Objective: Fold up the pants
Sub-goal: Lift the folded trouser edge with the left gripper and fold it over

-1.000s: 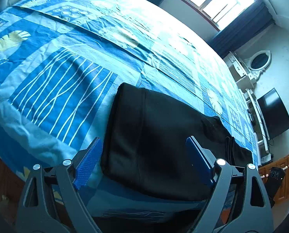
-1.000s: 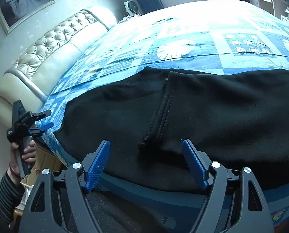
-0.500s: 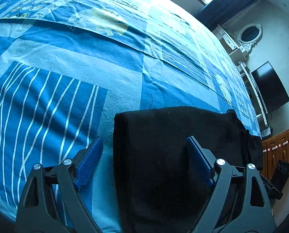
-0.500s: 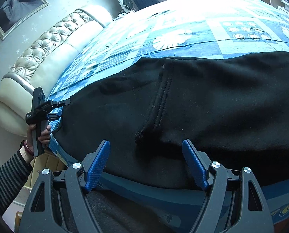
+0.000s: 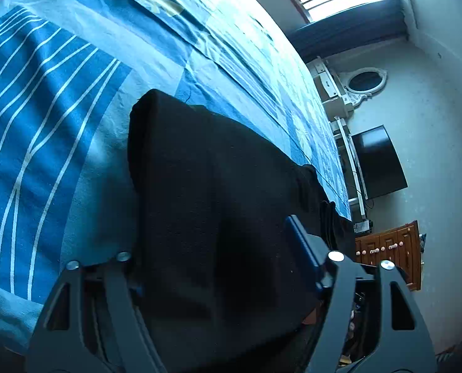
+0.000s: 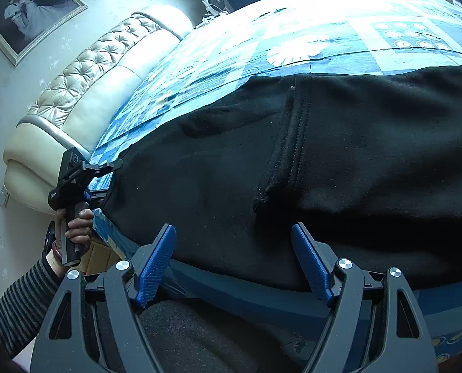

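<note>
With the black pants [image 6: 339, 171] lying flat along the bed's [image 5: 60, 108] near edge, the left tool [image 5: 218, 264] straddles their end, apparently not yet gripping, and the right tool [image 6: 234, 261] gapes wide, so both should bite the hem squarely before lifting.

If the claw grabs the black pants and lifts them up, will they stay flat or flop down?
Probably flop: the black pants are soft fabric, sagging over the edge of the bed. They look thick and fleecy, so likely heavier than thin cloth, and unlikely to slip from the left claw now straddling one end.
</note>
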{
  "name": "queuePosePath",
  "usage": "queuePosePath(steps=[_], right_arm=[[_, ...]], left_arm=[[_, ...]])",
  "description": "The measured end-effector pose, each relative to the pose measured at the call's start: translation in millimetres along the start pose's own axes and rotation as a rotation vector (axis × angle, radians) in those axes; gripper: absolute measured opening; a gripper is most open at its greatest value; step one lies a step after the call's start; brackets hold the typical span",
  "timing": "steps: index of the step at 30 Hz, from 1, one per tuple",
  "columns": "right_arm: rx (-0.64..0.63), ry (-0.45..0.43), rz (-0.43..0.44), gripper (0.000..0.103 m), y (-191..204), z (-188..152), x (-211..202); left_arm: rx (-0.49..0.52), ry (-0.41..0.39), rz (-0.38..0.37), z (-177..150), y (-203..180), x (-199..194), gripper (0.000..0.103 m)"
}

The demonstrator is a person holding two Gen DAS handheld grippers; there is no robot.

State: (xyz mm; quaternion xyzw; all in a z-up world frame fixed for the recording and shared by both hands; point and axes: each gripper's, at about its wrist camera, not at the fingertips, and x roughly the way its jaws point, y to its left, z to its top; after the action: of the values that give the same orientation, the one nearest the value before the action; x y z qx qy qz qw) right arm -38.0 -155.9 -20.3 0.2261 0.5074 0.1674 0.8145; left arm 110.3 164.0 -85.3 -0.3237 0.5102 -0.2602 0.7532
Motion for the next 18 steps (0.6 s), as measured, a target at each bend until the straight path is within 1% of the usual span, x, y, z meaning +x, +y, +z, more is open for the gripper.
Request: queuePosePath(steps=[1, 2, 4, 7, 10, 14, 18], right_arm=[[0.009, -0.004, 0.006, 0.076, -1, 0, -1], [0.016, -0.007, 0.012, 0.076, -1, 0, -2], [0.019, -0.019, 0.01, 0.076, -1, 0, -4], [0.028, -0.043, 0.011, 0.076, -3, 1, -9], [0.069, -0.075, 0.032, 0.076, -9, 3, -14], [0.139, -0.093, 0.063, 0.076, -16, 2, -19], [0.177, -0.1, 0.067, 0.076, -19, -3, -28]], left_arm=[[-0.031, 0.014, -0.002, 1, 3, 3, 0.04], [-0.062, 0.032, -0.02, 2, 5, 7, 0.027], [-0.08, 0.025, -0.004, 2, 4, 11, 0.026], [-0.036, -0.001, 0.038, 0, -14, 5, 0.022], [-0.027, -0.029, 0.035, 2, -35, -6, 0.019], [0.029, -0.067, 0.011, 3, -82, -21, 0.018], [0.092, -0.073, 0.022, 1, -134, -20, 0.017]])
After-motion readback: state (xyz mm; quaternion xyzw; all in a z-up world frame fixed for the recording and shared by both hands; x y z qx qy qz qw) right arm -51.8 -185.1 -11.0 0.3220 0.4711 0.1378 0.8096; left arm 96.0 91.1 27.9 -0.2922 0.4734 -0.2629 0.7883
